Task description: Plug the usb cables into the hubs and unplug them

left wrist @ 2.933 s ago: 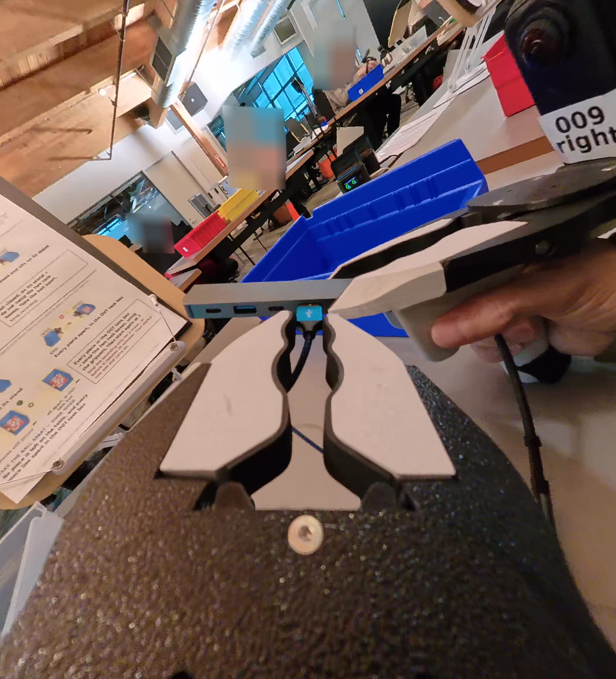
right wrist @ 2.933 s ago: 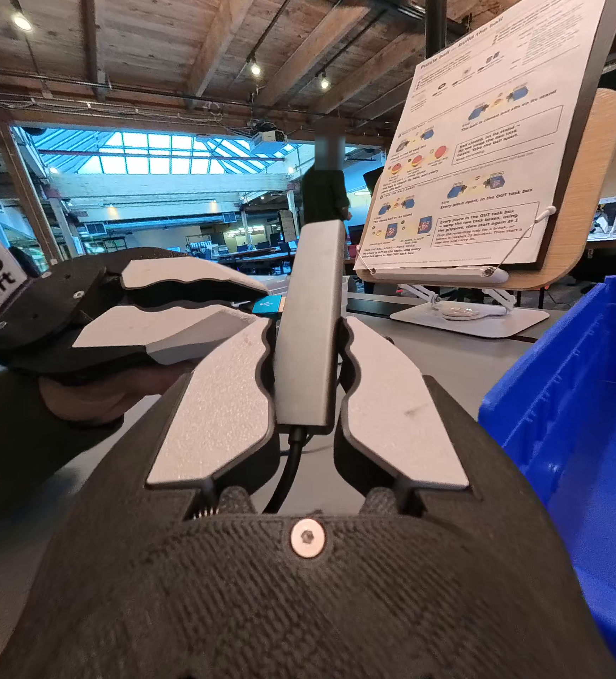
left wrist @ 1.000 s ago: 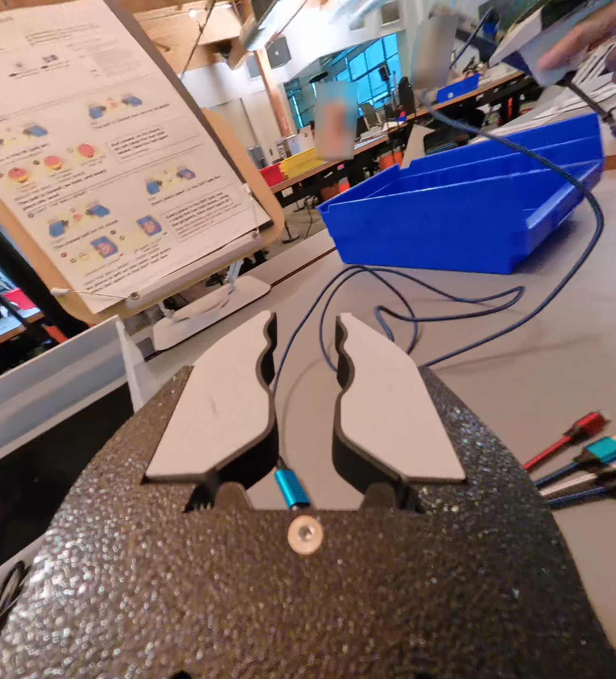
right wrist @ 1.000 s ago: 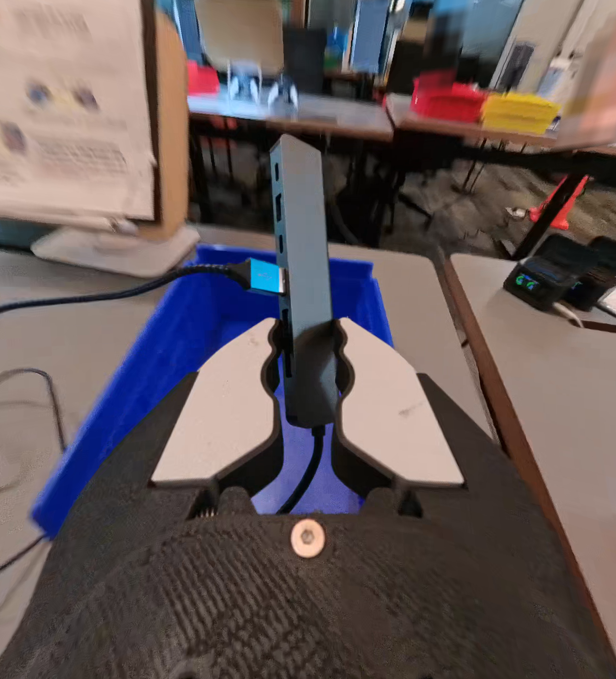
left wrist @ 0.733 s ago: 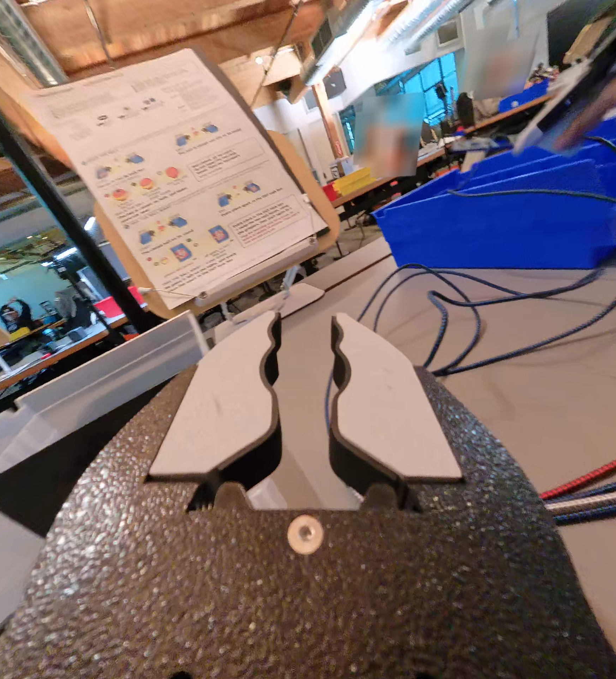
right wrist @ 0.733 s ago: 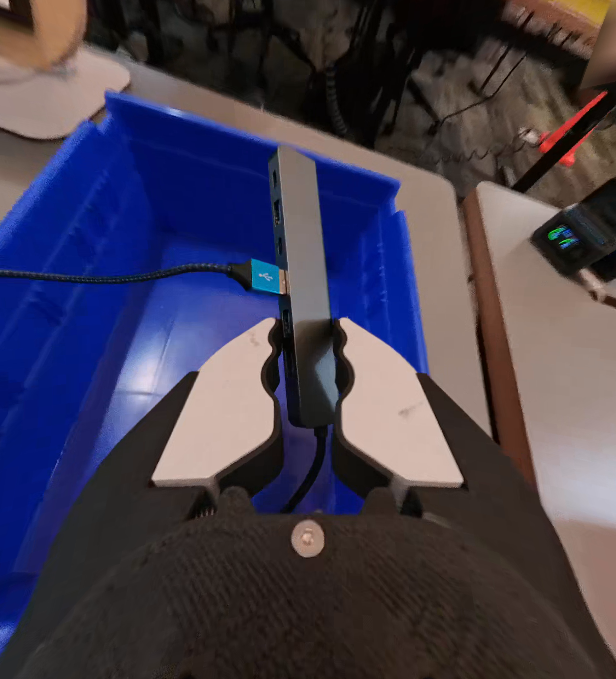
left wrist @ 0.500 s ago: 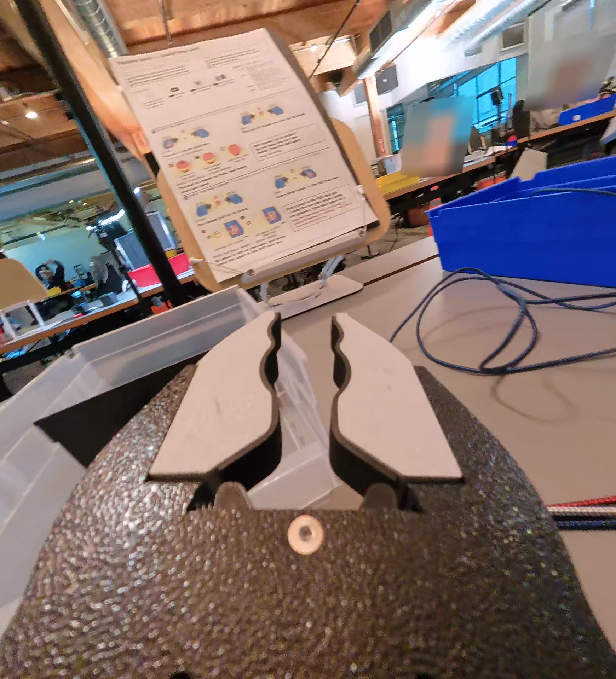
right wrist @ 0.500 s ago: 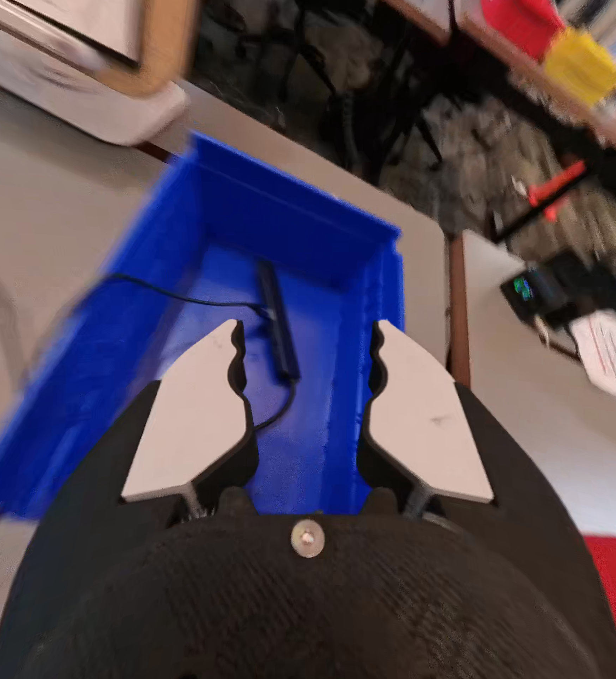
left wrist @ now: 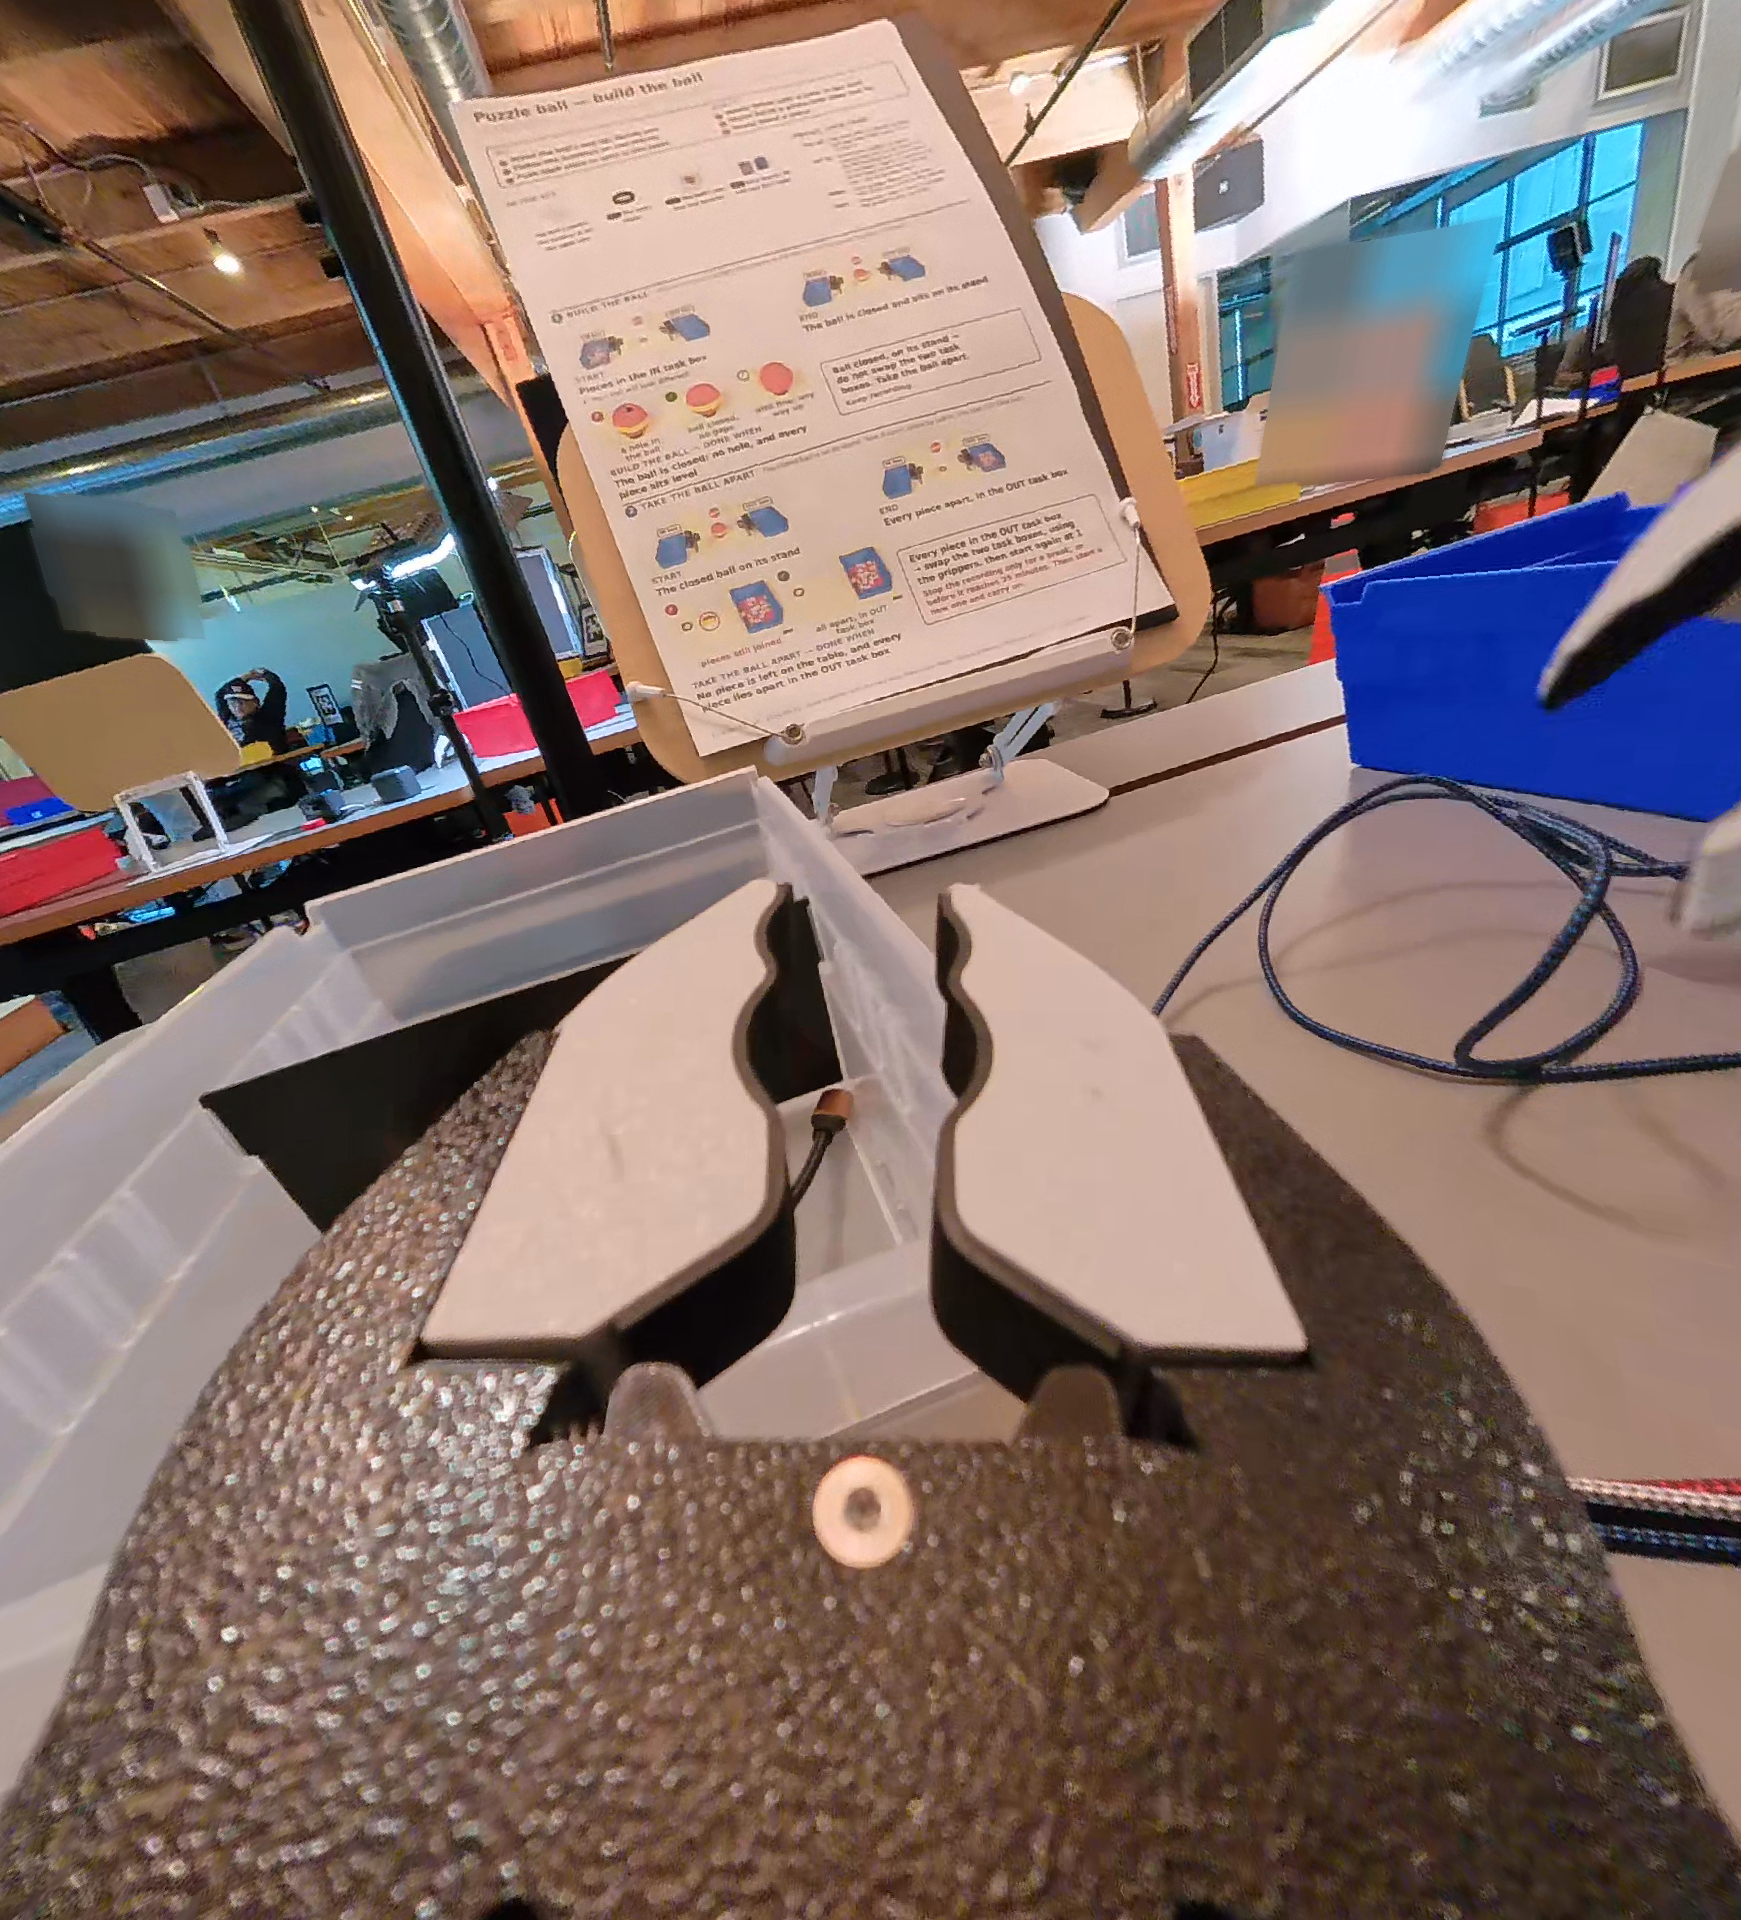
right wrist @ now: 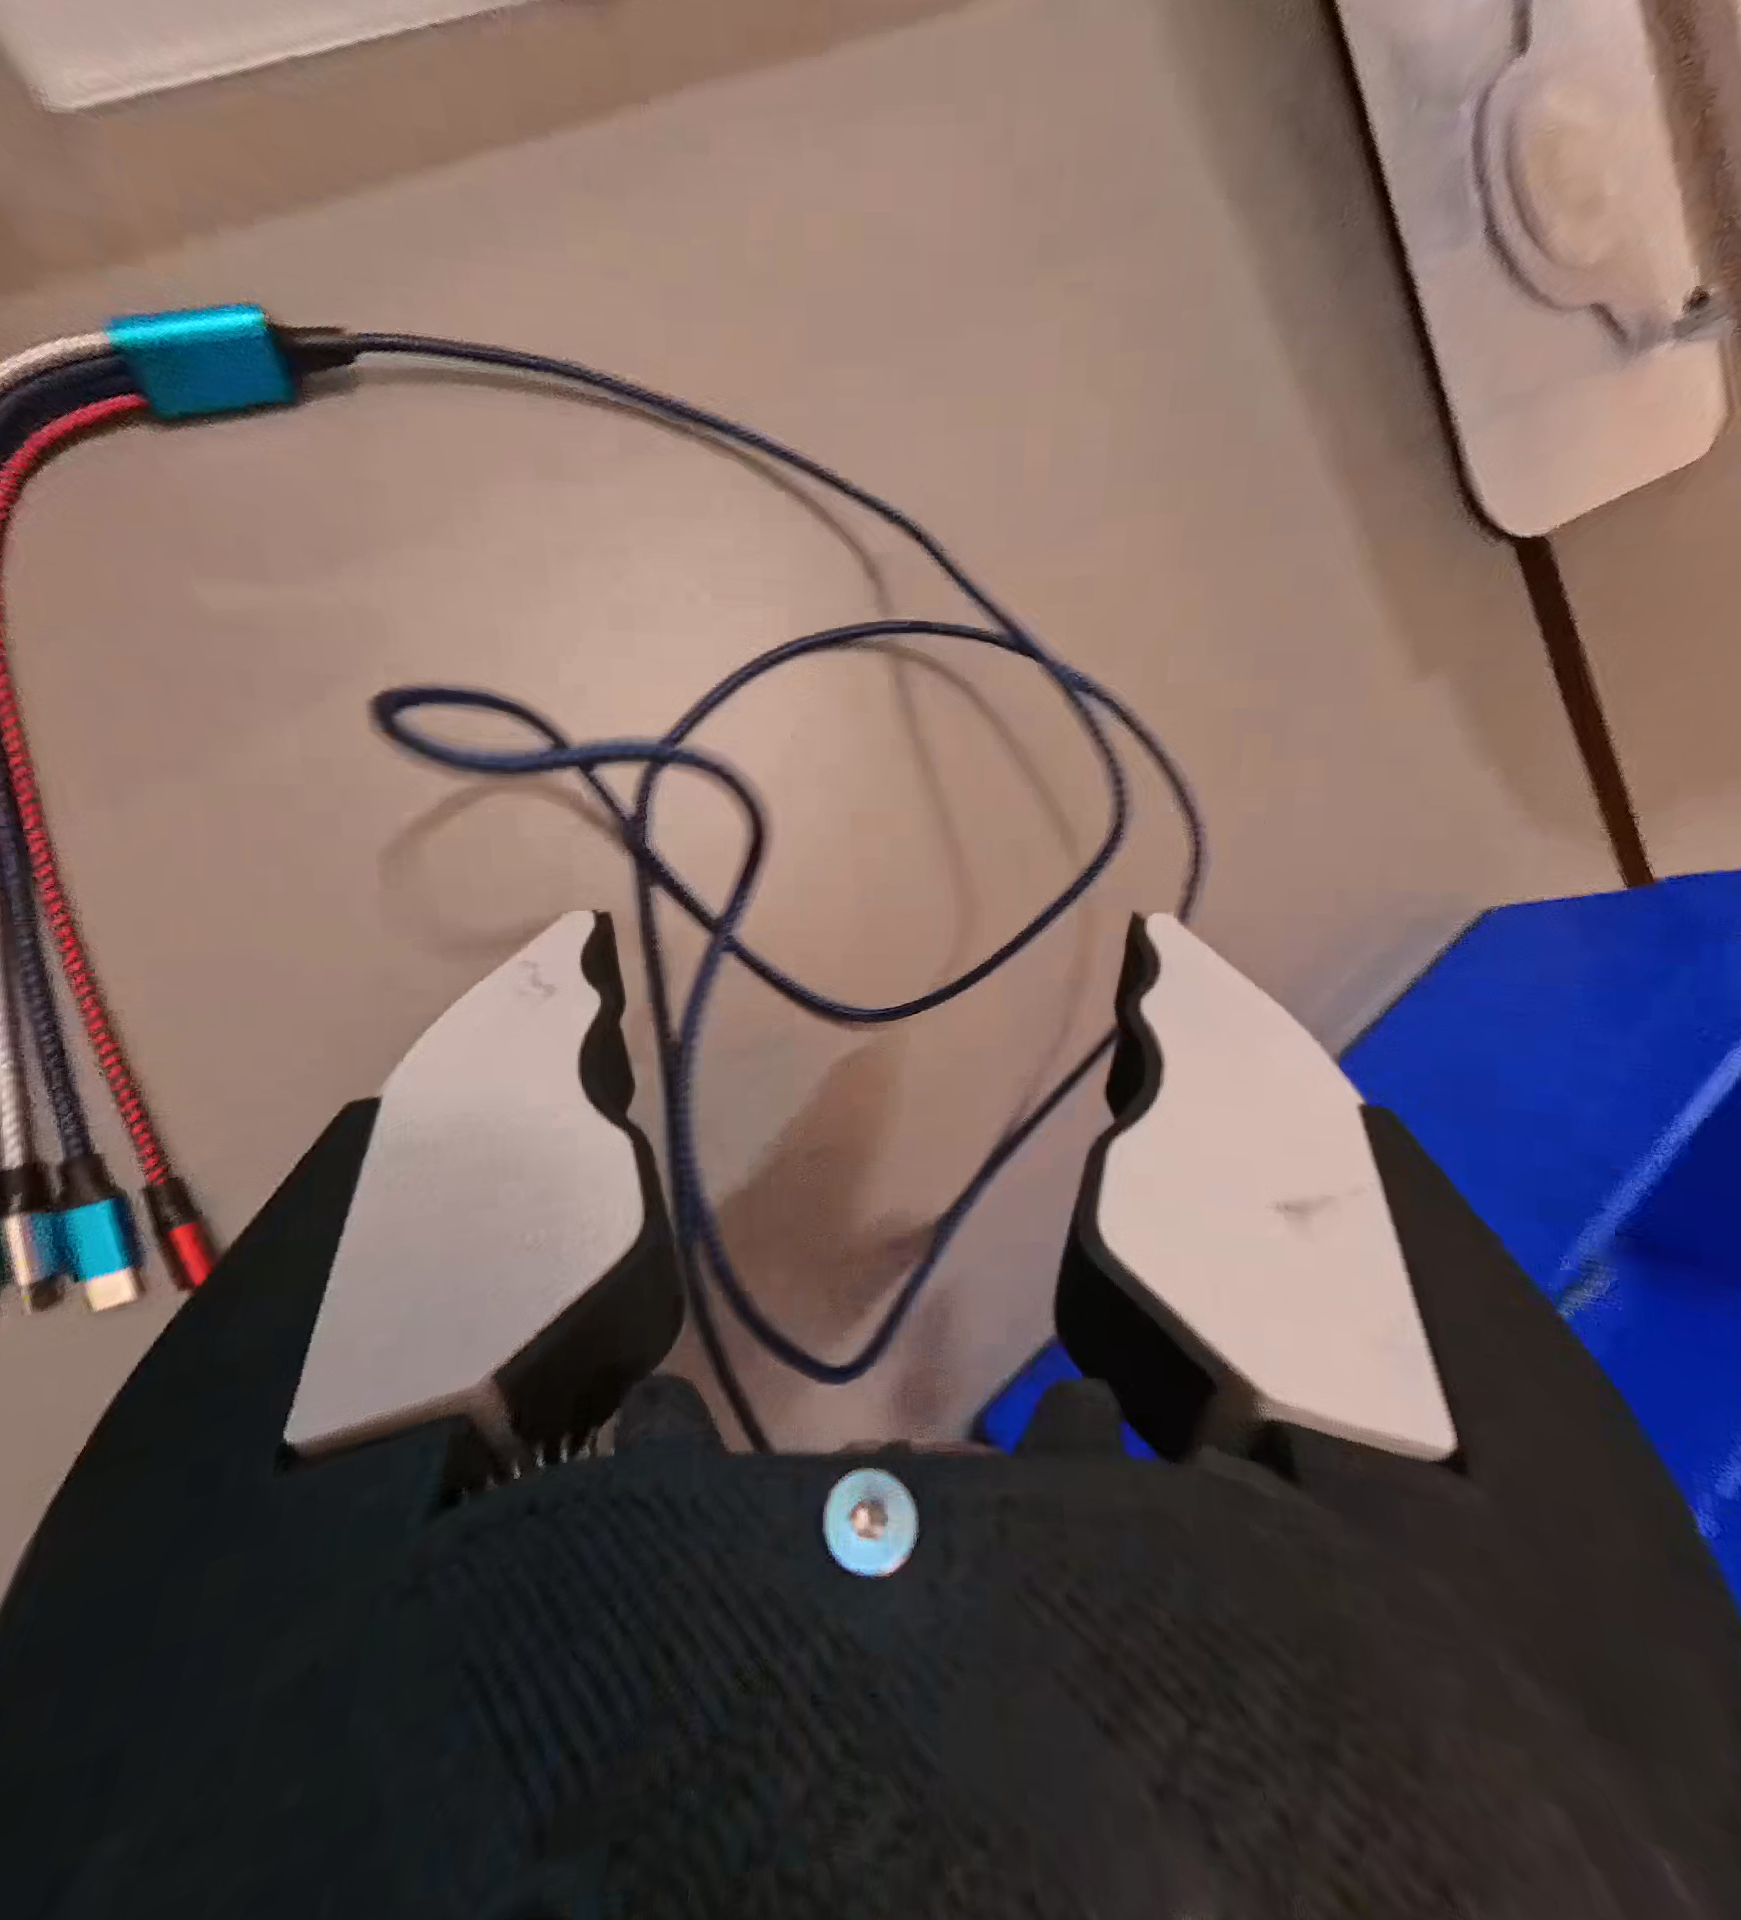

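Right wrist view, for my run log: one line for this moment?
right hand-held gripper: open, empty | below: blue braided cable loose on table | blue bin: right

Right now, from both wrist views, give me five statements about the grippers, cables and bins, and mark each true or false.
1. The right gripper is open and holds nothing. True.
2. The multi-head cable is stowed in the blue bin. False: it lies looped on the table.
3. The four small plugs lie side by side. True.
4. The left gripper grips a hub. False: nothing is between its fingers.
5. The left gripper hangs over the clear bin. True.
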Available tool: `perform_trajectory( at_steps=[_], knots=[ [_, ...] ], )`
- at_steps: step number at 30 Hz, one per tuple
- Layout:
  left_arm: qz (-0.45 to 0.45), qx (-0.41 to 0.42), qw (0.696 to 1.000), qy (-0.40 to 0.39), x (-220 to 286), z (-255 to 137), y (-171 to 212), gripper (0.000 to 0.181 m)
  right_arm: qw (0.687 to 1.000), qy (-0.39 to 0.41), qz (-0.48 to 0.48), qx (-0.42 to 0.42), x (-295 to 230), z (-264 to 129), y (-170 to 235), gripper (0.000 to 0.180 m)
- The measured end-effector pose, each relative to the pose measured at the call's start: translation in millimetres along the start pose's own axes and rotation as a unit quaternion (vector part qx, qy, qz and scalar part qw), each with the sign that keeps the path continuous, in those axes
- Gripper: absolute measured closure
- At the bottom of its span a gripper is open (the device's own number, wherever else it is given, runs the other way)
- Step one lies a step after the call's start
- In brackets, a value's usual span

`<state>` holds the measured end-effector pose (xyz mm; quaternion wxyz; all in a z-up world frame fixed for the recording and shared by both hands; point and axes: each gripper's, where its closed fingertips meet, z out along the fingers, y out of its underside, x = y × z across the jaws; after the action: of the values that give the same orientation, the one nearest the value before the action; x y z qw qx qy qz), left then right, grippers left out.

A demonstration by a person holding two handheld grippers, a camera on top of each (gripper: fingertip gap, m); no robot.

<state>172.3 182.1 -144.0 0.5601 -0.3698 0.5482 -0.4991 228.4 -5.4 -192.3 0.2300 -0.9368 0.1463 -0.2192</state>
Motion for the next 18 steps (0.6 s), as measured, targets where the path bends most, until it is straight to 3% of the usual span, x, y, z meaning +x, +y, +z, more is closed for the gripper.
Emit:
perform_trajectory(
  at_steps=[1, 3, 5, 8, 12, 16, 18],
  knots=[
    [0.003, 0.000, 1.000, 0.001, 1, 0, 0, 0.156, 1.000, 0.007, -0.002, -0.004, 9, -3, -8, 0.085],
    [0.010, -0.001, 1.000, 0.003, 3, 1, 0, 0.156, 1.000, -0.004, -0.017, -0.014, 23, -3, -20, 0.076],
    [0.013, -0.001, 1.000, 0.005, 4, 1, -1, 0.156, 0.994, -0.078, -0.005, -0.077, 25, 12, -7, 0.066],
    [0.007, 0.002, 1.000, 0.010, 5, 1, -2, 0.155, 0.977, -0.158, 0.021, -0.145, 33, 34, 18, 0.069],
    [-0.001, 0.003, 1.000, 0.013, 5, 1, -2, 0.155, 0.959, -0.238, 0.077, -0.136, 38, 42, 18, 0.071],
    [0.006, 0.000, 1.000, 0.021, 10, 1, -2, 0.155, 0.957, -0.246, -0.011, -0.151, 39, 38, 23, 0.074],
    [0.009, 0.000, 1.000, 0.022, 10, 1, -2, 0.155, 0.957, -0.248, -0.001, -0.149, 45, 41, 20, 0.074]
  ],
)
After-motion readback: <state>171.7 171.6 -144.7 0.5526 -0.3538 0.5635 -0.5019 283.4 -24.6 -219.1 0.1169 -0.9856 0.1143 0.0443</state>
